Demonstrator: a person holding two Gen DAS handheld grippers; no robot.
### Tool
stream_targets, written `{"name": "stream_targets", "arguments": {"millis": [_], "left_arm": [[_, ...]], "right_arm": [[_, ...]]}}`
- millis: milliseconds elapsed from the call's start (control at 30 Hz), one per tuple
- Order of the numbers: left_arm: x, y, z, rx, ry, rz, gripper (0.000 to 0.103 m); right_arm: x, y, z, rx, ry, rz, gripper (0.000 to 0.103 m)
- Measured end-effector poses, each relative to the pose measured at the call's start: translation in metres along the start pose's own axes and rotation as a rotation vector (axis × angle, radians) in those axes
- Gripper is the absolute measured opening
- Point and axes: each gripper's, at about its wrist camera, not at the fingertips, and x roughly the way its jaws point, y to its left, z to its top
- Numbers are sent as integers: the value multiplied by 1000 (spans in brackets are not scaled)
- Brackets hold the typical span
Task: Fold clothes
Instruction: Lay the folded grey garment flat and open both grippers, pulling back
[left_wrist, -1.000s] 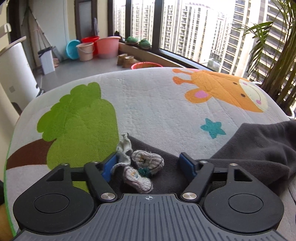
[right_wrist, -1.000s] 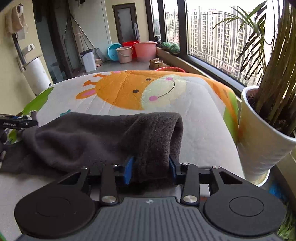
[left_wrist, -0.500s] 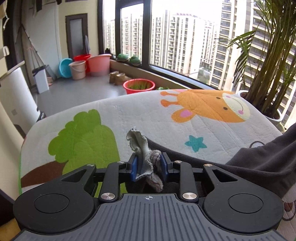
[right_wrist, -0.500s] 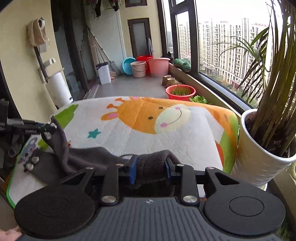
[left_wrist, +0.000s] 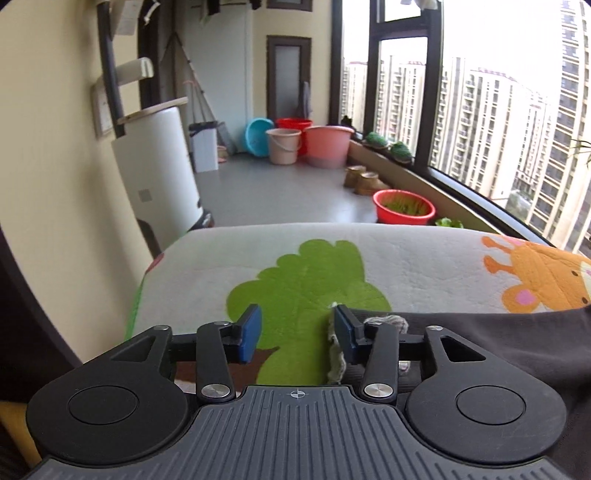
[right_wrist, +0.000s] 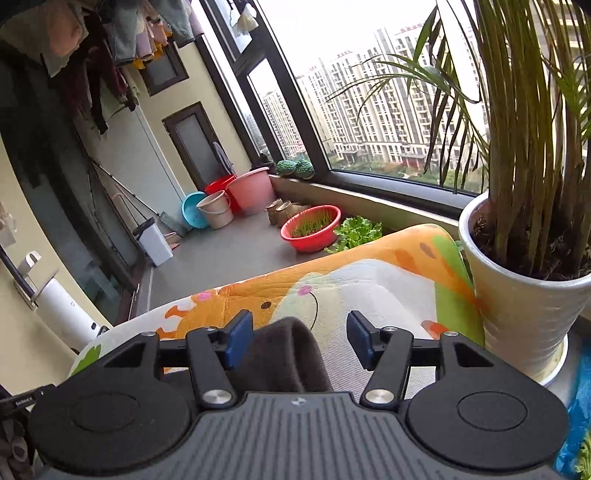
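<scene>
Over cartoon quilt (left_wrist: 424, 266), both claws (left_wrist: 295, 334) (right_wrist: 297, 341) agape; grey garment (right_wrist: 291, 354) between, potted palm (right_wrist: 517, 295) rightward

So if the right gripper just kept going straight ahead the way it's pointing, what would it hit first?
Probably the dark grey garment, which lies between the open fingers of the right gripper. Beyond it is the cartoon-print mat, though depth is hard to judge.

Black ribbed hand-held gripper (left_wrist: 293, 334), blue pads (left_wrist: 250, 332), silver screws.
</scene>
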Motion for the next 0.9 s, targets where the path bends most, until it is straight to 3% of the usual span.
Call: {"name": "stream_targets", "arguments": {"millis": [100, 167, 233, 300, 367, 500, 600, 900], "left_arm": [[-19, 1, -6, -33, 19, -77, 65], [-39, -10, -16, -4, 22, -172, 86], [-58, -26, -30, 65, 26, -274, 94], [-69, -43, -47, 164, 64, -328, 94], [-74, -58, -66, 234, 96, -333, 95], [-62, -65, -91, 270, 163, -316, 96], [-54, -58, -93, 277, 137, -319, 102], [-13, -46, -68, 202, 107, -265, 103]], "right_arm": [[-5, 10, -12, -109, -10, 0, 66], [-5, 18, -22, -168, 8, 37, 70], [-11, 27, -32, -199, 43, 100, 78], [-6, 36, -45, -225, 90, 158, 83], [3, 45, -59, -259, 139, 166, 83], [23, 56, -86, -281, 242, 168, 86], [28, 63, -93, -291, 225, 158, 103], [45, 80, -97, -266, 190, 110, 103]]}}
